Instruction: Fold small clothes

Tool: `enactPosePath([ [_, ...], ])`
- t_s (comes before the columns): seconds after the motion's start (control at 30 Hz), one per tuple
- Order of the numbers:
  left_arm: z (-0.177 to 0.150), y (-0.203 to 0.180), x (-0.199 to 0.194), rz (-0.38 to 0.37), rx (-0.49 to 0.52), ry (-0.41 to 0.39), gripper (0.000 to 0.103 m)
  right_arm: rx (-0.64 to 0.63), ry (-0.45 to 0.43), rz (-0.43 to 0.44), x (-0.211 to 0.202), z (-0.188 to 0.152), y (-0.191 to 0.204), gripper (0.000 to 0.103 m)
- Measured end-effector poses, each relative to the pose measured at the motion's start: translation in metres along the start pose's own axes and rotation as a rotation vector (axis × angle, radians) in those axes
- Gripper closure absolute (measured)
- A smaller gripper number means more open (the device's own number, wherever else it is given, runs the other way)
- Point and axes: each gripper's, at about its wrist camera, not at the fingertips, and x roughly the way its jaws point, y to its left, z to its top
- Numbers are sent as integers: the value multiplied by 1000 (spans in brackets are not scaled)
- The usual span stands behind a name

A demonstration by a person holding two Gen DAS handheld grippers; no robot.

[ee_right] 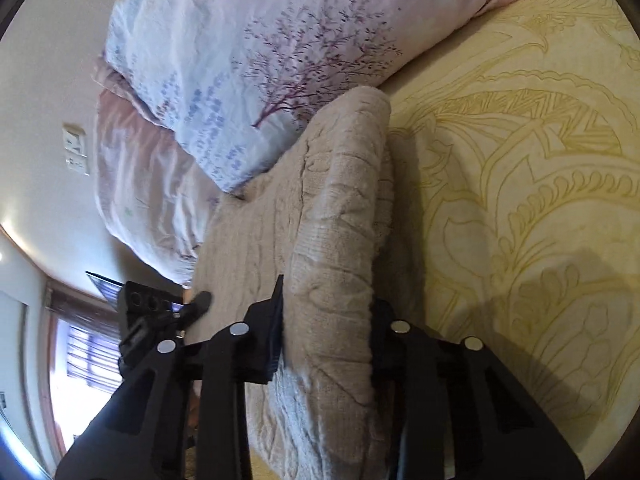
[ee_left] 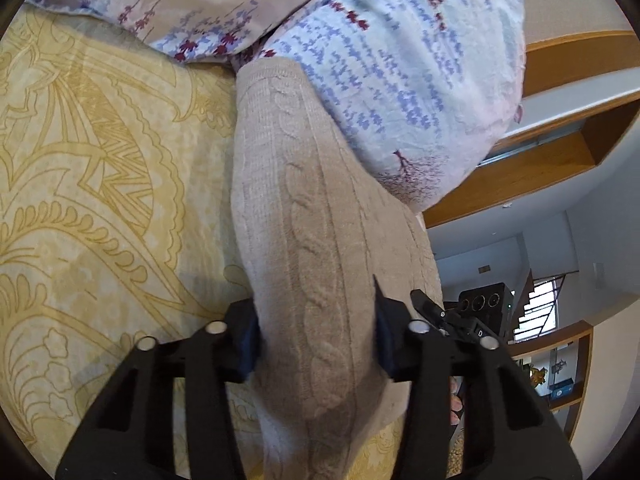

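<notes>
Left wrist view: left gripper, pads clamped on a fold of beige cable-knit sweater. Right gripper likewise pinching a thick roll of it. Sweater lies on yellow patterned bedspread, its far end touching the floral pillows.

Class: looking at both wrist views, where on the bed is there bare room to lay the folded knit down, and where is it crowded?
Free: the yellow patterned bedspread beside the beige knit, away from the pillows. Crowded: where the floral pillows press against the knit's far end.
</notes>
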Motion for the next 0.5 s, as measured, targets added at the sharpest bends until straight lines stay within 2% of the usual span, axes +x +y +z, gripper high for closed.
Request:
enactPosePath([
  [0.23, -17, -6, -47, -20, 65, -13, 64, -85, 8, 53, 2, -27, 48, 75],
  [0.4, -19, 6, -96, 33, 94, -61, 64, -177, 47, 58, 38, -39, 85, 75],
  [0.5, -9, 17, -128, 61, 96, -110, 64, -239, 28, 68, 59, -43, 109, 75],
])
